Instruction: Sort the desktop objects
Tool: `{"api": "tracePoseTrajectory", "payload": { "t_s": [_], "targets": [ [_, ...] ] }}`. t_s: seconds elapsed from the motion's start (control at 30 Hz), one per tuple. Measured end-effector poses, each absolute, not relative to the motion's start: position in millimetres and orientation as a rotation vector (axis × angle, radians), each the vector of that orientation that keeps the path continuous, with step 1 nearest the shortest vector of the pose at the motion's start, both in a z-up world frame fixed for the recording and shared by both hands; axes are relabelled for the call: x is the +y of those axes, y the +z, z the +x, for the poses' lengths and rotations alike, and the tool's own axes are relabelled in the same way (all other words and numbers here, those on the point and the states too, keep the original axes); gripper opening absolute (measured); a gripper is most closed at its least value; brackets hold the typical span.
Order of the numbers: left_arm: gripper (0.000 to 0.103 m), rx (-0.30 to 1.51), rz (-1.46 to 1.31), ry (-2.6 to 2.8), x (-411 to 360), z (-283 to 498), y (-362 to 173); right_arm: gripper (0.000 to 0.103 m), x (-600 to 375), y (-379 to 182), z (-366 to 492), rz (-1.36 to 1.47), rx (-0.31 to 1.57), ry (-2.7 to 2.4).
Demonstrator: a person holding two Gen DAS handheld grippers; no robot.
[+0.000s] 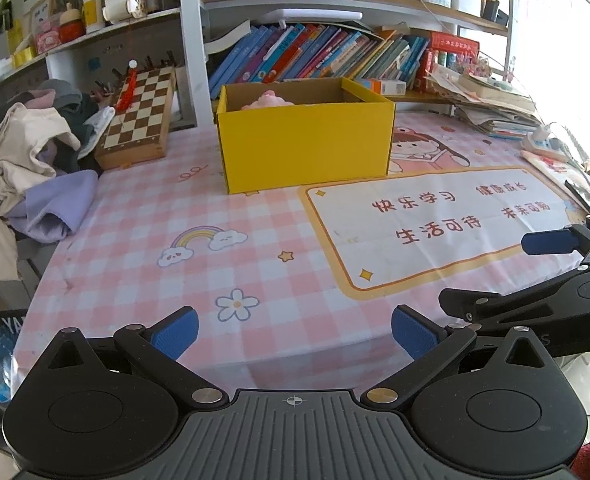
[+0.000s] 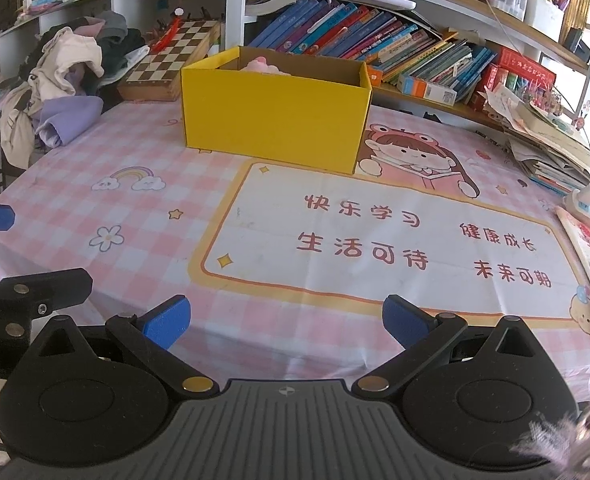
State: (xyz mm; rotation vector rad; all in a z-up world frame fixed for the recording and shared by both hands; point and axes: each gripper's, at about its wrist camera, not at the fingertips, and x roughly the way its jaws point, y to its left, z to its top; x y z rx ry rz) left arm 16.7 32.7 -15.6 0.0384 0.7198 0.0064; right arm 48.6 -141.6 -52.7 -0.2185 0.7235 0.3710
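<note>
Both the left gripper and right gripper hover with fingers wide, empty, above the bench; yellow box holds a pink toy

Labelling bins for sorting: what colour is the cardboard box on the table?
Yellow outside, plain brown inside; the box shows best in the right wrist view.

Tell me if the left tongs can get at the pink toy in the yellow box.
Probably yes. The left tongs are open, the box has no lid, and only bare mat lies between. The toy sits low, so they must reach over the wall.
</note>
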Motion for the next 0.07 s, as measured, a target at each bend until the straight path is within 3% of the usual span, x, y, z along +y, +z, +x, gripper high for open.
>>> {"api": "tracePoseTrajectory", "payload": {
  "t_s": [0.07],
  "targets": [
    [0.103,0.720,0.040,0.008,32.0,17.0,-15.7,0.103,-141.2,-52.8,49.2,-0.219,0.725,0.371]
  ]
}}
